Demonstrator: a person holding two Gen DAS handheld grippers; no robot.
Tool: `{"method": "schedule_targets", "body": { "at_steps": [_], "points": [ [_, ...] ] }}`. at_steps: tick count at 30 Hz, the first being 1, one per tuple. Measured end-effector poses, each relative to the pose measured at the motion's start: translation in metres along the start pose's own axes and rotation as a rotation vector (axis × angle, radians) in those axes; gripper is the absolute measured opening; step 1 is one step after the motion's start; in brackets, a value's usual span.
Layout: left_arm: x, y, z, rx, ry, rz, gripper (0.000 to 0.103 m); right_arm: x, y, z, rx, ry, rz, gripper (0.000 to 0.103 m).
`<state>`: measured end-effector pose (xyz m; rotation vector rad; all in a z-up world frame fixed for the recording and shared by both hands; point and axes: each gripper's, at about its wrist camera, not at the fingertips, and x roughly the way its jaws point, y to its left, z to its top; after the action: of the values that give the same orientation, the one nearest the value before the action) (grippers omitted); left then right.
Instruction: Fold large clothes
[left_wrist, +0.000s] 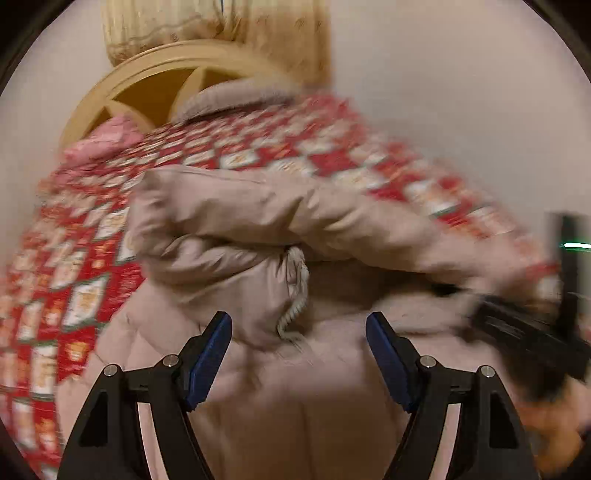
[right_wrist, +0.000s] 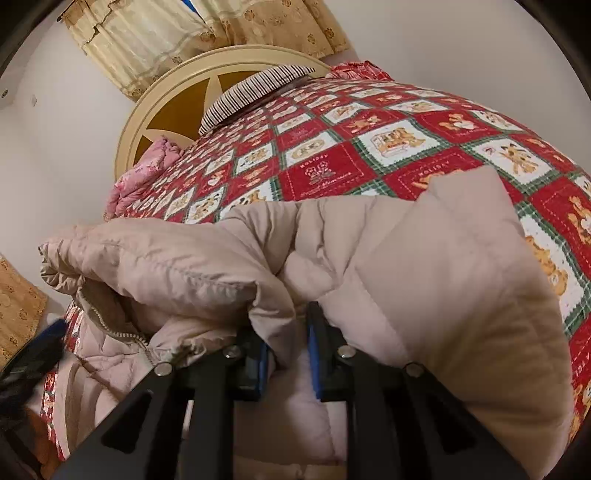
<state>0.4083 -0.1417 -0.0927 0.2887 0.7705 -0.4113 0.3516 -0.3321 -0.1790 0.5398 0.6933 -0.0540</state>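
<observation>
Setting: a bed (right_wrist: 369, 147) covered with a red, white and green patchwork quilt (right_wrist: 317, 173), its round cream headboard (right_wrist: 166, 110) against a pale wall, yellow curtains (right_wrist: 147, 40) above.
Task's thing: a big beige padded coat (right_wrist: 424, 266) lies on the quilt at the near side of the bed, bunched and partly folded over itself.
Coat detail: a pale zip (left_wrist: 295, 291) runs down a puffed fold in the middle of the left wrist view; in the right wrist view the zip edge shows at lower left.
Left hand-held gripper (left_wrist: 299, 332): jaws stand wide apart above the coat, blue pads (left_wrist: 210, 358) bare, nothing between them; the view is blurred.
Right hand-held gripper (right_wrist: 288, 354): jaws nearly together, with a fold of the coat between the blue pads; whether the pads press on the cloth I cannot tell, since padding covers the fingertips.
Seen from the left: the right hand-held gripper shows as a dark blurred shape at the right edge, on the coat.
Other things: a striped pillow (right_wrist: 255, 92) leans at the headboard; a pink quilted cover (right_wrist: 147, 170) is bunched at the bed's left corner.
</observation>
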Motion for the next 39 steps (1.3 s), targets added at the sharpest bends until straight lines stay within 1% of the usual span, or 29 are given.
{"method": "schedule_targets", "body": {
  "at_steps": [1, 3, 4, 5, 6, 7, 9, 11, 12, 13, 14, 16, 17, 19, 21, 23, 24, 26, 27, 28, 30, 31, 32, 33, 34, 35, 36, 37, 39],
  "points": [
    [0.013, -0.009, 0.008, 0.016, 0.009, 0.105, 0.076, 0.000, 0.000, 0.000, 0.002, -0.002, 0.005, 0.019],
    [0.027, -0.011, 0.018, 0.007, 0.009, 0.259, 0.076, -0.002, -0.001, -0.002, 0.006, -0.007, 0.014, 0.019],
    [0.032, -0.002, 0.021, -0.041, 0.012, 0.355, 0.076, -0.004, -0.001, -0.003, 0.010, -0.010, 0.021, 0.019],
    [0.032, 0.011, 0.021, -0.105, 0.020, 0.390, 0.076, -0.004, -0.002, -0.003, 0.013, -0.011, 0.025, 0.019],
    [0.030, 0.025, 0.017, -0.174, 0.027, 0.387, 0.076, -0.004, -0.003, -0.003, 0.016, -0.012, 0.030, 0.019],
    [0.025, 0.047, 0.009, -0.271, 0.028, 0.368, 0.076, -0.004, -0.004, -0.003, 0.020, -0.012, 0.035, 0.019],
    [0.019, 0.076, -0.006, -0.363, 0.038, 0.380, 0.075, -0.003, -0.004, -0.002, 0.022, -0.009, 0.034, 0.019],
    [0.007, 0.112, -0.037, -0.501, 0.078, 0.370, 0.069, -0.002, -0.004, -0.003, 0.023, -0.007, 0.035, 0.019],
    [0.002, 0.121, -0.047, -0.552, 0.078, 0.359, 0.069, -0.002, -0.005, -0.003, 0.025, -0.006, 0.036, 0.019],
    [-0.010, 0.133, -0.066, -0.612, 0.077, 0.334, 0.069, -0.002, -0.006, -0.003, 0.028, -0.006, 0.039, 0.019],
    [-0.018, 0.138, -0.078, -0.625, 0.079, 0.330, 0.069, -0.002, -0.007, -0.003, 0.031, -0.006, 0.043, 0.019],
    [-0.030, 0.144, -0.095, -0.616, 0.085, 0.355, 0.069, -0.002, -0.007, -0.003, 0.034, -0.005, 0.044, 0.019],
    [-0.036, 0.146, -0.100, -0.622, 0.071, 0.336, 0.069, -0.002, -0.007, -0.003, 0.034, -0.004, 0.043, 0.019],
    [-0.047, 0.153, -0.098, -0.647, 0.036, 0.253, 0.069, -0.002, -0.007, -0.002, 0.033, -0.004, 0.042, 0.019],
    [-0.057, 0.157, -0.080, -0.663, -0.019, 0.194, 0.069, -0.002, -0.007, -0.003, 0.033, -0.005, 0.043, 0.019],
    [-0.064, 0.155, -0.048, -0.620, -0.091, 0.180, 0.069, -0.002, -0.007, -0.003, 0.034, -0.006, 0.043, 0.019],
    [-0.060, 0.153, -0.027, -0.582, -0.122, 0.170, 0.069, -0.003, -0.007, -0.003, 0.034, -0.008, 0.042, 0.019],
    [-0.041, 0.155, 0.002, -0.541, -0.133, 0.144, 0.070, -0.003, -0.007, -0.002, 0.034, -0.008, 0.044, 0.020],
    [-0.023, 0.154, 0.017, -0.517, -0.123, 0.129, 0.070, -0.002, -0.008, -0.002, 0.035, -0.008, 0.045, 0.020],
    [-0.007, 0.153, 0.023, -0.498, -0.105, 0.131, 0.070, -0.002, -0.008, -0.002, 0.035, -0.008, 0.045, 0.020],
    [0.026, 0.149, 0.024, -0.487, -0.014, 0.146, 0.070, -0.002, -0.008, -0.002, 0.036, -0.009, 0.046, 0.020],
    [0.045, 0.141, 0.015, -0.490, 0.072, 0.103, 0.069, -0.002, -0.009, -0.002, 0.039, -0.009, 0.049, 0.020],
    [0.057, 0.134, 0.007, -0.478, 0.124, 0.025, 0.069, -0.003, -0.010, -0.002, 0.046, -0.012, 0.053, 0.019],
    [0.060, 0.121, -0.003, -0.447, 0.158, -0.008, 0.069, -0.004, -0.011, -0.003, 0.055, -0.018, 0.058, 0.019],
    [0.060, 0.110, -0.009, -0.413, 0.173, -0.006, 0.069, -0.004, -0.015, -0.002, 0.071, -0.025, 0.068, 0.019],
    [0.054, 0.090, -0.020, -0.333, 0.166, 0.020, 0.069, -0.006, -0.017, -0.003, 0.085, -0.030, 0.076, 0.019],
    [0.048, 0.074, -0.030, -0.262, 0.135, 0.071, 0.070, -0.006, -0.020, -0.003, 0.100, -0.035, 0.088, 0.019],
    [0.043, 0.064, -0.037, -0.229, 0.109, 0.120, 0.070, -0.006, -0.021, -0.003, 0.111, -0.037, 0.097, 0.019],
    [0.048, 0.058, -0.044, -0.230, 0.097, 0.160, 0.072, -0.006, -0.024, -0.003, 0.126, -0.036, 0.114, 0.020]
  ]
}}
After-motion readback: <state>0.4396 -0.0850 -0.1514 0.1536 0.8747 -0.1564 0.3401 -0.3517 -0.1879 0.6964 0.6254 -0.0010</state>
